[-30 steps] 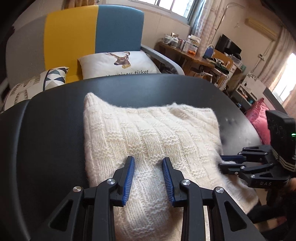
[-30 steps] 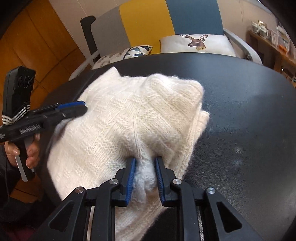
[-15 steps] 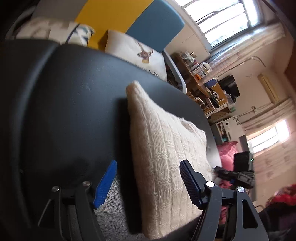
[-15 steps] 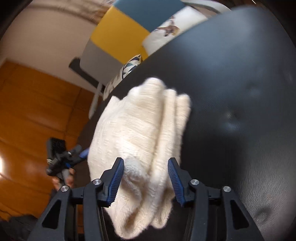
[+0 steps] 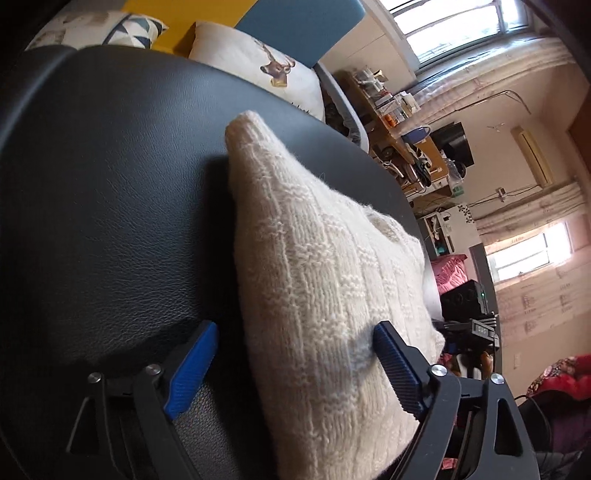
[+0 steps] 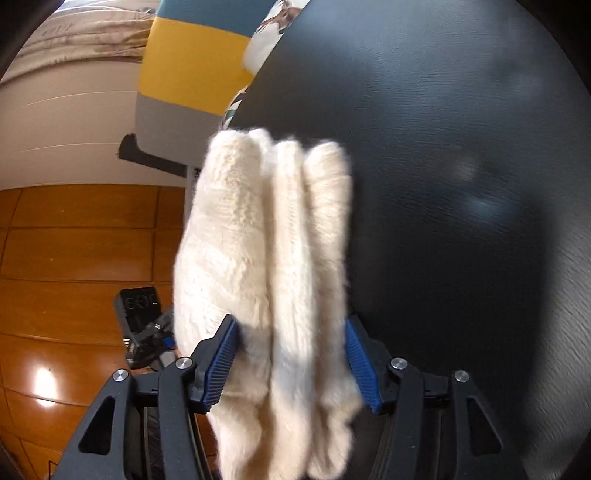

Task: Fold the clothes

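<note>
Two gripper views caught only parts of the cream knitted sweater (image 5: 325, 295): its near end ran out of frame below in both, and the right-wrist picture was blurred, so the folded layers (image 6: 273, 266) read as soft ridges. It lay folded on the black leather-look counter (image 5: 110, 184).

The left gripper (image 5: 291, 365) had just been opening; its blue-padded fingers (image 5: 192, 369) stood wide apart, one beside the sweater over bare counter and the other against the knit on the far side, with no squeeze that I could see. The right gripper (image 6: 291, 362) had also just been opening; its fingers (image 6: 221, 358) straddled the stacked folds, and the pads seemed to touch the wool on both sides, though blur hid whether they pressed.

Beyond the counter stood a sofa with yellow and blue panels (image 6: 192, 62), a deer-print cushion (image 5: 266, 66) and a triangle-patterned cushion (image 5: 122, 26). A cluttered wooden desk (image 5: 402, 122) stood under the window, partly cut off by the sweater's edge.
</note>
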